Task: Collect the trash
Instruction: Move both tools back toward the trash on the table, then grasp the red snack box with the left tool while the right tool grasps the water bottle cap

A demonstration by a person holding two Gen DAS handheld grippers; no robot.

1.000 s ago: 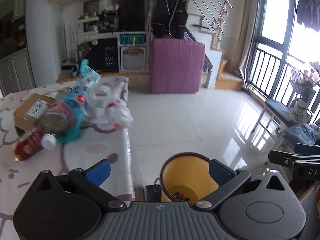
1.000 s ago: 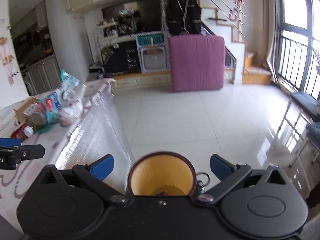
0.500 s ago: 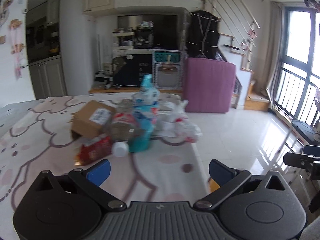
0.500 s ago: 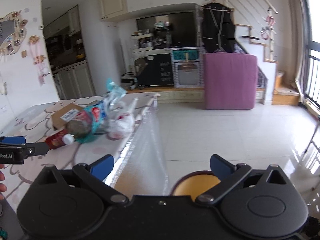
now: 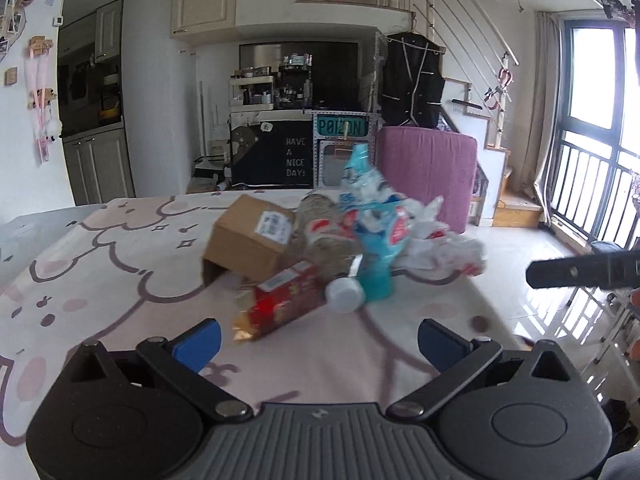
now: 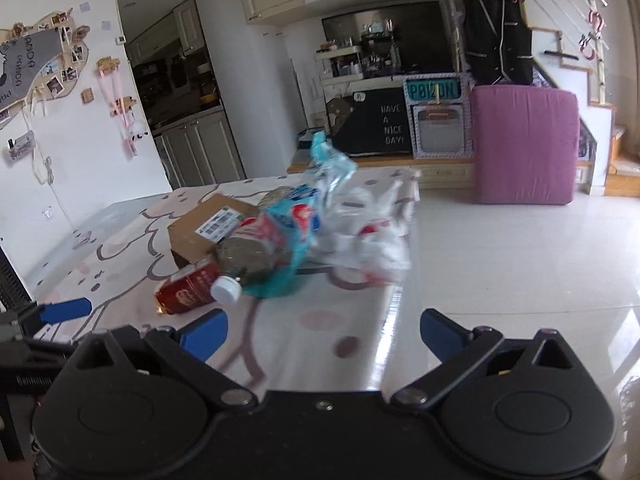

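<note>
A heap of trash is seen on the table (image 5: 120, 264), which is covered by a pale cloth printed with pink cloud outlines. In the heap, a brown cardboard box (image 5: 248, 242) with a white shipping label is tipped against a clear plastic bottle (image 5: 320, 248) with a white cap; the label text is too blurred to be read. A red snack packet (image 5: 280, 304) lies just in front of the bottle, a crumpled blue wrapper (image 5: 374, 236) stands beside it, and a white plastic bag (image 5: 440, 248) with red print is spread towards the table's right edge. The left gripper (image 5: 318, 340) is held low over the cloth, short of the heap, its blue-tipped fingers spread wide and empty. The right gripper (image 6: 324, 336) is likewise held apart and empty, near the table's edge. On the far cabinet, "HAVE A NICE DAY!" (image 5: 295, 158) can be read on a black board, with a teal plate (image 5: 343, 126) reading roughly "POIZON" beside it.
</note>
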